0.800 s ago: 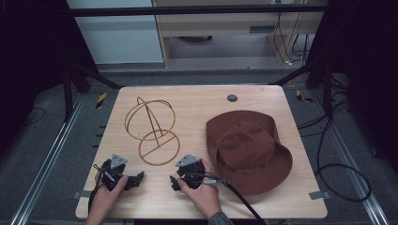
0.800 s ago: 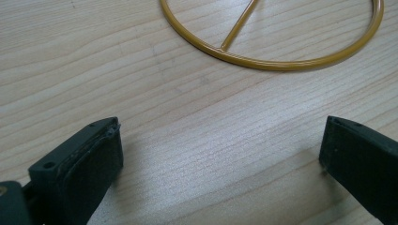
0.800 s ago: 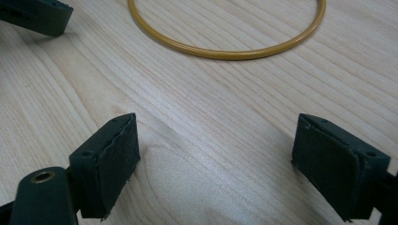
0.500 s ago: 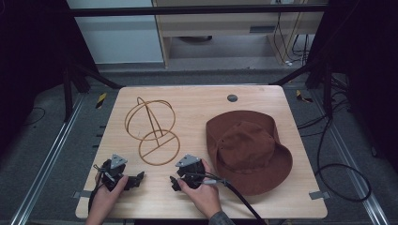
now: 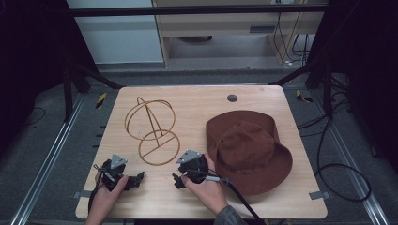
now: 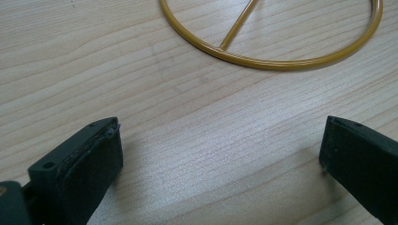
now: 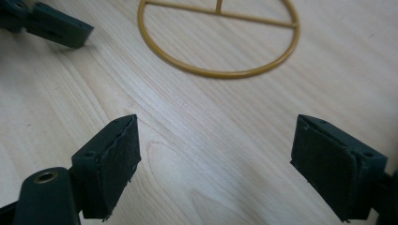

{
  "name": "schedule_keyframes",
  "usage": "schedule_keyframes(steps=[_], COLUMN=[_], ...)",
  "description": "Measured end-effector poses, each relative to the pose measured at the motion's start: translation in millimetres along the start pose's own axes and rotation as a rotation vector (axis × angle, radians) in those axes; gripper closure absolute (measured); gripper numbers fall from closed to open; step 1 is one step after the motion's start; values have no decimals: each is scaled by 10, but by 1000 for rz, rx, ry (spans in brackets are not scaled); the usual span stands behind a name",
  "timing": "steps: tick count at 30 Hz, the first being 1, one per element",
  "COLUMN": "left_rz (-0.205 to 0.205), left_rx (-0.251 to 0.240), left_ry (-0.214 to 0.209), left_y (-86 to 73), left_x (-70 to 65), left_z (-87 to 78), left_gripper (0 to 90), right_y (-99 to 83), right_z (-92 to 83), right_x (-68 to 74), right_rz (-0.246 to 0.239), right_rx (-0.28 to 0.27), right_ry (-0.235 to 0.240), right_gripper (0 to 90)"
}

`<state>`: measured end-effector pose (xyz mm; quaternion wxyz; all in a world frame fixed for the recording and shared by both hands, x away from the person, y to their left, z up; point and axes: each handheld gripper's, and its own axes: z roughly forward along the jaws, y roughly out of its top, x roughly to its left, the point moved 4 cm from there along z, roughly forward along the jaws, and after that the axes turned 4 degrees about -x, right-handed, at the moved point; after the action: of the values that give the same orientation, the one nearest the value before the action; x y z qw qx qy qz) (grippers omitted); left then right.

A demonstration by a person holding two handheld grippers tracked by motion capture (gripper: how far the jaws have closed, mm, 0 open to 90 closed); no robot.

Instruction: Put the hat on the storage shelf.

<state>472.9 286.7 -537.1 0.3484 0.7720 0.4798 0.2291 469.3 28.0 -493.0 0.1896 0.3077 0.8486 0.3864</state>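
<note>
Low in the high view, both grippers rest on the wooden table (image 5: 291, 117) near its front edge, each in one of the person's hands. At lower left the left gripper (image 5: 137, 179) sits with its jaws spread wide and nothing between them; in the left gripper view those jaws stand at the lower corners with bare wood between, and the ring base of the gold wire hat stand (image 6: 272, 44) curves across the upper right of the frame, apart from them. Just right of centre at the bottom, the right gripper (image 5: 177, 180) is likewise wide open and empty, its own view showing the stand's ring (image 7: 220, 40) at the top centre, clear of the jaws, and the left gripper's jaw at the upper left corner. Between the two grippers and a little farther up the frame stands the wire hat stand (image 5: 152, 126), upright. A brown hat (image 5: 248, 150) lies crown up on the right half of the table, its brim just beside the right hand (image 5: 209, 190).
</note>
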Motion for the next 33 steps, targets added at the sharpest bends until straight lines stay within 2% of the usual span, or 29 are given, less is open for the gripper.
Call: schedule_keyframes(steps=[2,3,5,6,7,9,10,13,15,16,18,19,20,22,23,27,28,33], left_rz=[-3,-3,-3,-3,-3,-3,-3,-2,-1,-1,-1,-1,-1,-1,-1,1,2,1], left_rx=[-3,-2,-2,-2,-2,-2,-2,-1,0,1,0,0,0,1,1,3,4,2], left_ry=[0,0,1,1,1,1,1,2,2,1,2,2,2,1,1,3,3,3], left_y=[0,0,0,0,0,0,0,-1,-2,-2,-2,-2,-2,-2,-2,-2,-2,-3], left_x=[-2,-3,-3,-3,-3,-3,-3,-4,-4,-4,-4,-4,-4,-4,-4,-3,-4,-5], left_z=[2,1,1,1,1,1,1,-1,-2,-2,-2,-2,-2,-3,-3,-5,-6,-6], left_gripper=[0,0,0,0,0,0,0,0,0,0,0,0,0,0,0,0,0,0], right_y=[60,107,128,167,167,229,229,297,348,348,358,343,343,292,292,178,178,84], right_z=[-124,-253,-316,-449,-449,-639,-639,-803,-934,-934,-1001,-1055,-1055,-1127,-1127,-1251,-1251,-1373], right_x=[-38,-80,-108,-160,-160,-244,-244,-332,-436,-436,-528,-634,-634,-789,-789,-1009,-1009,-1199], right_rz=[-23,-37,-49,-57,-57,-67,-67,-72,-60,-60,-49,-37,-37,-21,-21,8,8,42], right_rx=[-10,-14,-17,-20,-20,-19,-19,-20,-18,-18,-13,2,2,18,18,51,51,73], right_ry=[-2,-2,-9,-18,-18,-29,-29,-41,-39,-39,-39,-53,-53,-71,-71,-86,-86,-96], right_gripper=[158,157,157,156,156,154,154,152,147,147,143,143,143,143,143,141,141,136])
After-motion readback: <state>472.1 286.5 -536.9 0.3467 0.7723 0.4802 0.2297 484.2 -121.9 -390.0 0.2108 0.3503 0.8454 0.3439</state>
